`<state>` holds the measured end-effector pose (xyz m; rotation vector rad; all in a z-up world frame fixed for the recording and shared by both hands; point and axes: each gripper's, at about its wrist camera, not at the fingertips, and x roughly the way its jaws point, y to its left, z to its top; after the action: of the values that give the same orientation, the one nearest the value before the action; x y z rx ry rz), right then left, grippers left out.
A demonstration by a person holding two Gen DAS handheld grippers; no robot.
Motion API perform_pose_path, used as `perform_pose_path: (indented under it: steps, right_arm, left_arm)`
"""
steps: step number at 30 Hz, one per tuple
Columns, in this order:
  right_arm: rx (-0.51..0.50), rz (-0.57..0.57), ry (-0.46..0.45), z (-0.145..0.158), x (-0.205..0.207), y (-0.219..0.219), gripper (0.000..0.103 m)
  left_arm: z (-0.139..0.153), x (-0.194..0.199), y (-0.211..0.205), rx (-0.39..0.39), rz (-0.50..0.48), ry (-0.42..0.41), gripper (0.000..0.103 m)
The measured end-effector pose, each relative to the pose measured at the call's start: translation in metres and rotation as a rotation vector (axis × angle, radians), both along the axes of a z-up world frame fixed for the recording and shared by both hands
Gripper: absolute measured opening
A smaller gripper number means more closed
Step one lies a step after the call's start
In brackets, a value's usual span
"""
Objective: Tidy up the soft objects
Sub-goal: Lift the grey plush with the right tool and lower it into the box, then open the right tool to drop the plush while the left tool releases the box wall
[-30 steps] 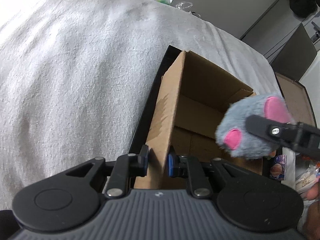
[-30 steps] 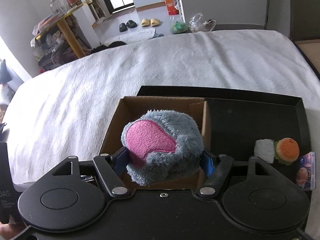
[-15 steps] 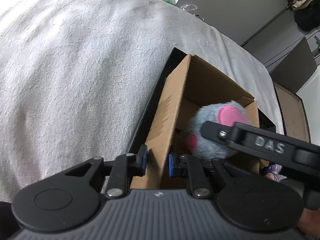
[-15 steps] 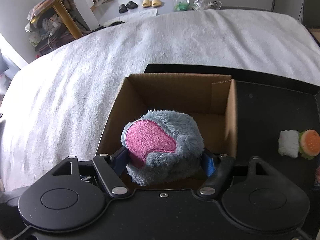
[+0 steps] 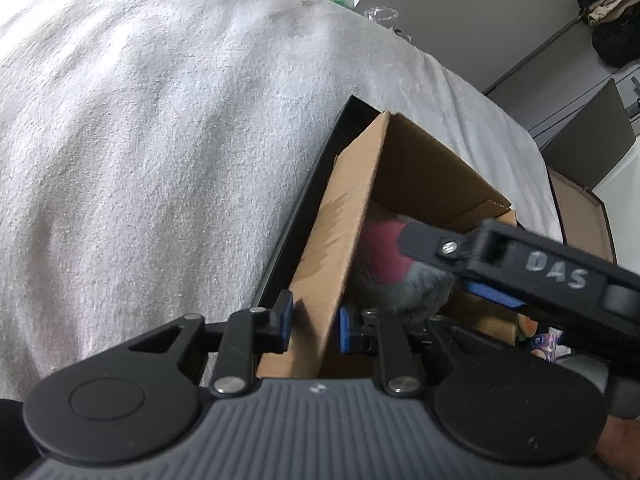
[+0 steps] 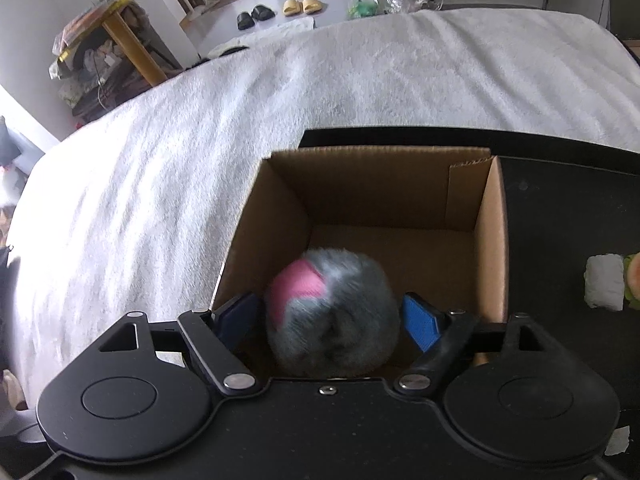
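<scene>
Plush (image 6: 332, 312) in box (image 6: 490, 240), pink patch up-left, btwn spread right tongs (image 6: 332, 320).

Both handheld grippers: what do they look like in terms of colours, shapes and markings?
The left gripper has a grey ribbed body, two round black lobes, black linkage fingers with silver pivot pins and blue pads. The right gripper is all black with the same lobes, silver pins and blue pads; the left wrist view shows "DAS" handwritten in pale marker on its side. No cables or sleeves are visible.
</scene>
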<state>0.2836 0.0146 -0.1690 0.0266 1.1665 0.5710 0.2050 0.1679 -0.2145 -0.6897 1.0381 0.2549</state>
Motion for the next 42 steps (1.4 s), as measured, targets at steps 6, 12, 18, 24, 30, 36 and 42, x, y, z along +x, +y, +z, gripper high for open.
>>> perform_pose_path:
  steps: [6, 12, 18, 24, 30, 36, 42]
  right_arm:
    - [0.034, -0.023, -0.024, 0.015, -0.003, -0.016, 0.078]
    - [0.054, -0.025, -0.036, 0.028, -0.008, -0.035, 0.069]
    - [0.063, -0.063, -0.059, 0.039, -0.011, -0.066, 0.069]
    - [0.051, -0.125, -0.073, 0.039, -0.014, -0.109, 0.070]
    - [0.040, -0.176, -0.076, 0.035, -0.020, -0.146, 0.070]
    - [0.035, -0.211, -0.074, 0.029, -0.027, -0.174, 0.075]
    - [0.032, -0.246, -0.053, 0.017, -0.033, -0.202, 0.076]
  left_arm:
    - [0.005, 0.003, -0.005, 0.033, -0.009, 0.031, 0.036]
    - [0.018, 0.000, -0.010, 0.080, 0.007, 0.030, 0.050]
    - [0.032, -0.002, -0.026, 0.117, -0.023, 0.028, 0.066]
    - [0.042, -0.002, -0.047, 0.157, -0.079, 0.028, 0.071]
    - [0.050, -0.005, -0.063, 0.194, -0.111, 0.032, 0.075]
    - [0.054, -0.006, -0.074, 0.242, -0.141, 0.042, 0.078]
    - [0.053, -0.006, -0.083, 0.277, -0.168, 0.063, 0.078]
